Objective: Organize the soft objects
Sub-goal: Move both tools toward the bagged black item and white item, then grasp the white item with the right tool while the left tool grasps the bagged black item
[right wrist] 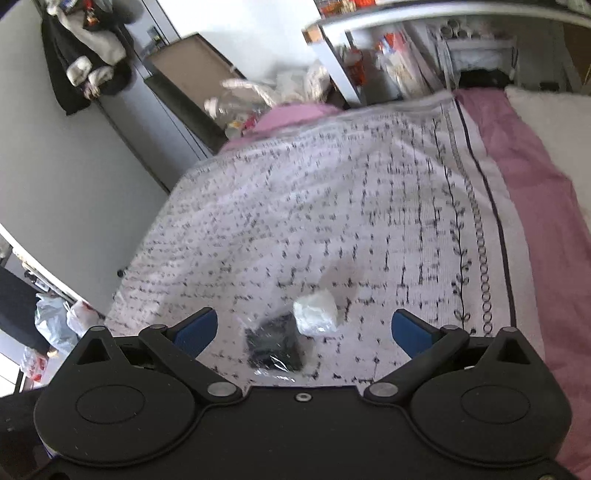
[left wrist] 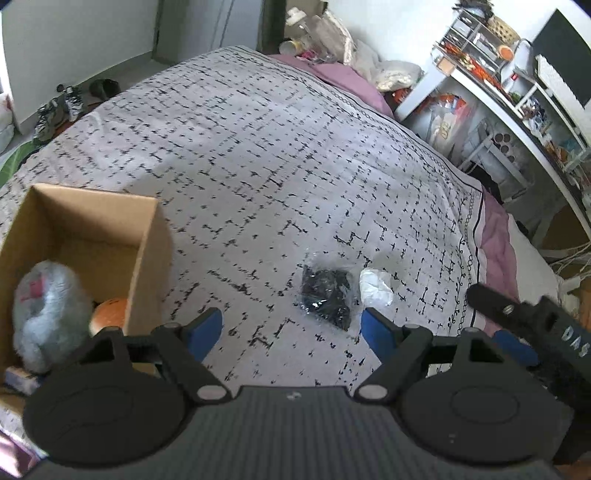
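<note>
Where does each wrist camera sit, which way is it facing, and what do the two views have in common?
Left wrist: behind the open left gripper, facing across the patterned bedspread; cardboard box at left, the right gripper's body at right.
Right wrist: behind the open right gripper, facing the bed toward a desk; only its own fingers show.
Shared: the black bagged bundle and white bundle, side by side.
</note>
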{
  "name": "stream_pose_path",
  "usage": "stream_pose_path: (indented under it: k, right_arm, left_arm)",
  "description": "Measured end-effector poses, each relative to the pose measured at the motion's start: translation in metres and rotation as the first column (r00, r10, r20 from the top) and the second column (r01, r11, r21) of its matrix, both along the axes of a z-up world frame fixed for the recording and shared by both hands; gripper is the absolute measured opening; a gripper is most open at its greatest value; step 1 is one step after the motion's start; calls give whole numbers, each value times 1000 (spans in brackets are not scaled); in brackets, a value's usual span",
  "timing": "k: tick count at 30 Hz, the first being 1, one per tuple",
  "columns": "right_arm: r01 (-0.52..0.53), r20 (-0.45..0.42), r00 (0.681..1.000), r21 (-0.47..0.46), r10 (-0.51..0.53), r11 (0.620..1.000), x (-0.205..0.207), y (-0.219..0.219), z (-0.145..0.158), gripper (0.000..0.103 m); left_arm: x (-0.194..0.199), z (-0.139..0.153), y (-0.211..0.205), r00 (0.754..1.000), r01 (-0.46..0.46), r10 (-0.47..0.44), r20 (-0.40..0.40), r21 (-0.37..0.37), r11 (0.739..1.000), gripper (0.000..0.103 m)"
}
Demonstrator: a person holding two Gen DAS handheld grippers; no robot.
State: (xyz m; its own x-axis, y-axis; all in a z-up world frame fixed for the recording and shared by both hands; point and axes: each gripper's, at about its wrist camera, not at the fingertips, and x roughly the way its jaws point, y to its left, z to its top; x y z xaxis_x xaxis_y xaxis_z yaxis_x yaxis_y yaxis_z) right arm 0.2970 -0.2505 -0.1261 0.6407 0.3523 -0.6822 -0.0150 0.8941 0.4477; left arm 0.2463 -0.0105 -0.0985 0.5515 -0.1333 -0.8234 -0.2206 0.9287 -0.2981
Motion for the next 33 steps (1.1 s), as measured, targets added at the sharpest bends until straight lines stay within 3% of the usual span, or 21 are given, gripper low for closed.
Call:
stream_pose_path:
  k: [4,22,26,29,33]
  right_arm:
    - [8,-45,999,49,-6,999,11,-1,-16,89]
    - [26,-139,990,123,-8,992,60,0,-65,77]
    - [6,-149,989,124,13,992,68,7,-76,65]
    - [-1,-169,985,116,21,993,74,11,-82,59]
    - [-16,-171,985,95,32,995,79,19,-86,59]
  left_arm:
    - [13,-18,-8,1000,14,-14,2,-2,1000,81]
    - [77,-92,-32,995,82,-85,-58,-56,995,78]
    - [88,-105,-31,993,83,-87,-77,-51,995,68]
    - [95,-103,-29,992,102,-105,-64,-46,994,47]
    - [102,-102,-23,991,113,-117,-66,-67,991,42]
